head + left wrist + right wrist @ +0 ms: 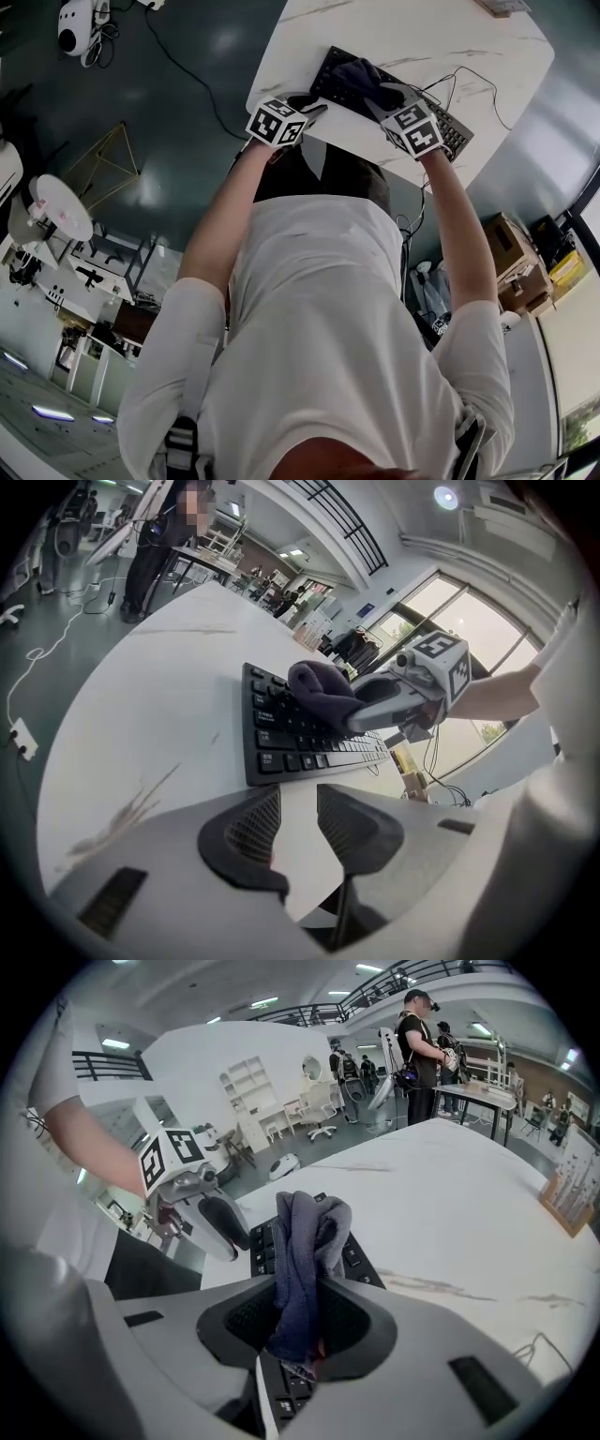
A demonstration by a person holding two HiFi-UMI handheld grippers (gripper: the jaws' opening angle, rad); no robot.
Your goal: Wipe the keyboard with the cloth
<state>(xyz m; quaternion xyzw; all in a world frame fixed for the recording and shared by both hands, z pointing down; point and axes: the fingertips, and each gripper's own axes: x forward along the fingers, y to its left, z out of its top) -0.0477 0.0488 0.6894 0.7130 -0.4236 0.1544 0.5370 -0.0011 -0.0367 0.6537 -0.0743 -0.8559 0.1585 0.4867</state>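
Right claw (298,1321) pinches the dark cloth (305,1232) on the keyboard (356,1262); left claw (298,817) hangs slightly parted, empty.

Head view overhead, 2 gripper views close, sharing keyboard (281,747)

Between the left gripper's (298,832) fingers only a narrow gap over bare table (141,696) is left. Just ahead of the fingertips the way is barred by the keyboard (281,747), with the cloth (319,686) and right gripper (300,1290) over its keys. Left of the fingers, open tabletop is offered.
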